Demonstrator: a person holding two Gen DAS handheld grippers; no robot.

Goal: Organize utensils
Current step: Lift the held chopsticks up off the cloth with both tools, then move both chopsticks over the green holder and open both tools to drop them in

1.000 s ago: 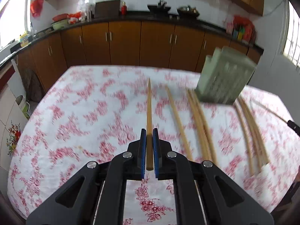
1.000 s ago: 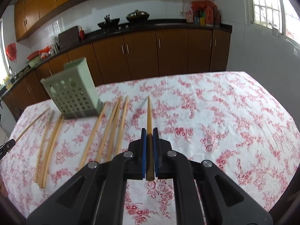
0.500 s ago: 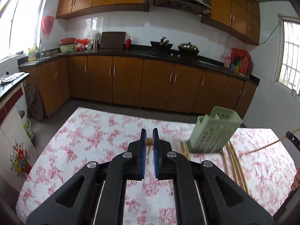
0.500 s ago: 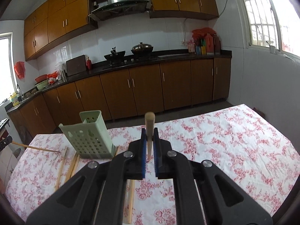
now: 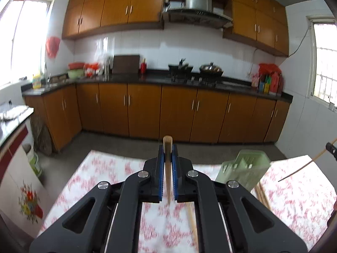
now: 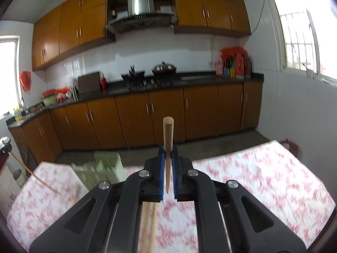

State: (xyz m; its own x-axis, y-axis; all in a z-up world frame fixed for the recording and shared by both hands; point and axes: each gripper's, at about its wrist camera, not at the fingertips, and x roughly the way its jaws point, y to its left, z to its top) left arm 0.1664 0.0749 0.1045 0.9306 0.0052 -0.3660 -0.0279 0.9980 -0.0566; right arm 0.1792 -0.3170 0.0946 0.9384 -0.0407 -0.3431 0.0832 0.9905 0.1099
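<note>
Left wrist view: left gripper [image 5: 167, 164] clamped on a chopstick [image 5: 167, 158], raised above the table [image 5: 105, 168]; green holder [image 5: 245, 168] near the far edge.

Right wrist view: right gripper [image 6: 167, 164] clenched around another chopstick [image 6: 168, 143]; holder [image 6: 101, 168] toward the far left corner.

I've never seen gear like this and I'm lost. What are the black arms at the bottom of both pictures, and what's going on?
No robot here: a person carries a handheld claw in each hand, each with a camera looking along its fingers. One picture comes from the left claw, the other from the right claw. Each is shut on one wooden chopstick, lifted above a flowered tablecloth. On the cloth sit a green utensil holder and more loose chopsticks, in a kitchen.
</note>
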